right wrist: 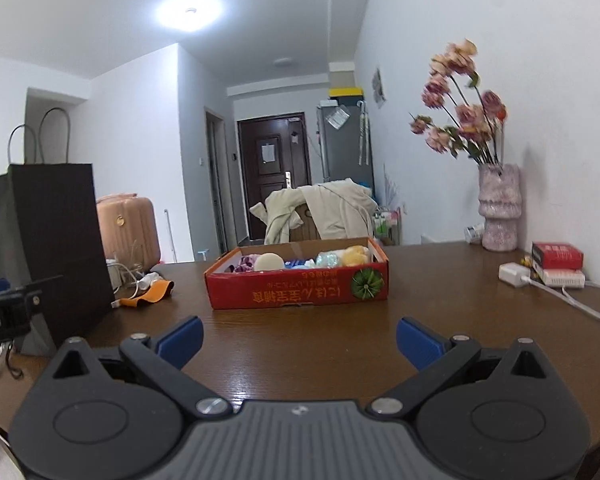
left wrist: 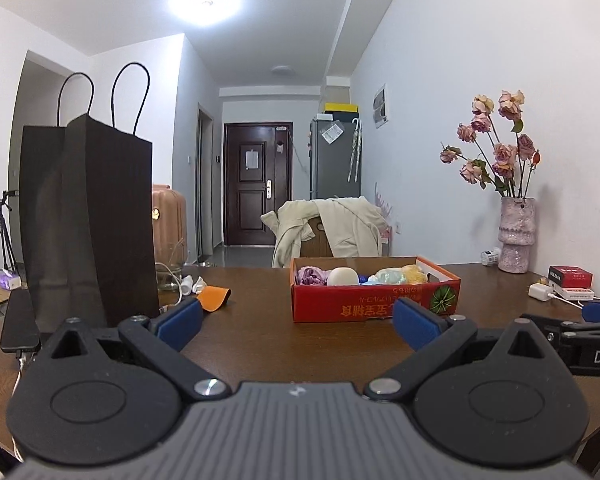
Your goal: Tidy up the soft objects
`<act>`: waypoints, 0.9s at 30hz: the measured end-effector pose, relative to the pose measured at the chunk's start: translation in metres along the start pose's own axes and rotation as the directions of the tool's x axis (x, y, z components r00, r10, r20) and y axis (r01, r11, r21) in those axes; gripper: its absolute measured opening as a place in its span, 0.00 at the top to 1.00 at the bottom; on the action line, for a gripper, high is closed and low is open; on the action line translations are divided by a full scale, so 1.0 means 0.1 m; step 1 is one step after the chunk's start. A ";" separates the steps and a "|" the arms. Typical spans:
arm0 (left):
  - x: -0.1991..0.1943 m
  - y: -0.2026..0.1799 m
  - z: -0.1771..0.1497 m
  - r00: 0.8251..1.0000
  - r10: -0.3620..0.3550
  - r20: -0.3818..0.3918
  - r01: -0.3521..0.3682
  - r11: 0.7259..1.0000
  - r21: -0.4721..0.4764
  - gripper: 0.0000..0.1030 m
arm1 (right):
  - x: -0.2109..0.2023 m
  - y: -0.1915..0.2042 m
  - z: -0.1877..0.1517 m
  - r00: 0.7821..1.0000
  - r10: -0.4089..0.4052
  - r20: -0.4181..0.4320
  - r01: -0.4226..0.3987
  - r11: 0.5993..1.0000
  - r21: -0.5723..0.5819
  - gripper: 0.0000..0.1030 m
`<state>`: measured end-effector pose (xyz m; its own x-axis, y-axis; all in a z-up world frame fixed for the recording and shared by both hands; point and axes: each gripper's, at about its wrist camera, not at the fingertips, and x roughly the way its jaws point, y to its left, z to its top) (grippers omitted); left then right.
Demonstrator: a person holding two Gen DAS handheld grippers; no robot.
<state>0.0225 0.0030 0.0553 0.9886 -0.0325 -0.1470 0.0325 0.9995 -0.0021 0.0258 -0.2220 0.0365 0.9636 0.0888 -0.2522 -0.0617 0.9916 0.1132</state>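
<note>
A brown wooden worktop (left wrist: 260, 344) spreads across both views and carries everything. On its left side stands a tall black paper bag (left wrist: 88, 216), upright, with two cord handles rising above its mouth. Near the middle sits a shallow red cardboard box (left wrist: 374, 306) (printed with characters and a green round emblem on its front wall), well apart from the bag. Inside the box lie the soft objects (left wrist: 364, 276): a purple bundle at the left, a cream-white ball beside it, something blue, a pale green piece and a yellow fluffy one at the right, all packed close together. At the far right corner, against the wall, a pink vase (left wrist: 516, 236) holds dried roses. Beside it a small red box (left wrist: 571, 276) rests near a white charger. Between the bag and the cardboard box an orange strap (left wrist: 214, 298) lies flat on the wood, next to white cables.

The left gripper (left wrist: 298, 320) hovers low over the worktop facing the red box, its blue pads spread wide with nothing between them. The right gripper (right wrist: 300, 338) does the same in its own view, blue pads wide apart and holding nothing.
</note>
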 end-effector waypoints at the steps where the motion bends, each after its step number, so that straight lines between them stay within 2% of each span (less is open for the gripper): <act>1: 0.01 0.01 0.00 1.000 0.003 -0.002 -0.003 1.000 -0.004 0.00 | 0.00 0.01 0.00 1.000 0.003 0.003 -0.003 1.000 -0.006 0.00; 27: 0.00 0.01 -0.01 1.000 -0.021 0.000 0.021 1.000 0.003 0.00 | 0.07 0.02 0.02 0.999 0.034 -0.027 -0.034 0.999 -0.027 0.00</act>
<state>0.0222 0.0036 0.0544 0.9876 -0.0539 -0.1473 0.0541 0.9985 -0.0026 0.0333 -0.2200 0.0369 0.9536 0.1245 -0.2740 -0.1018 0.9902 0.0956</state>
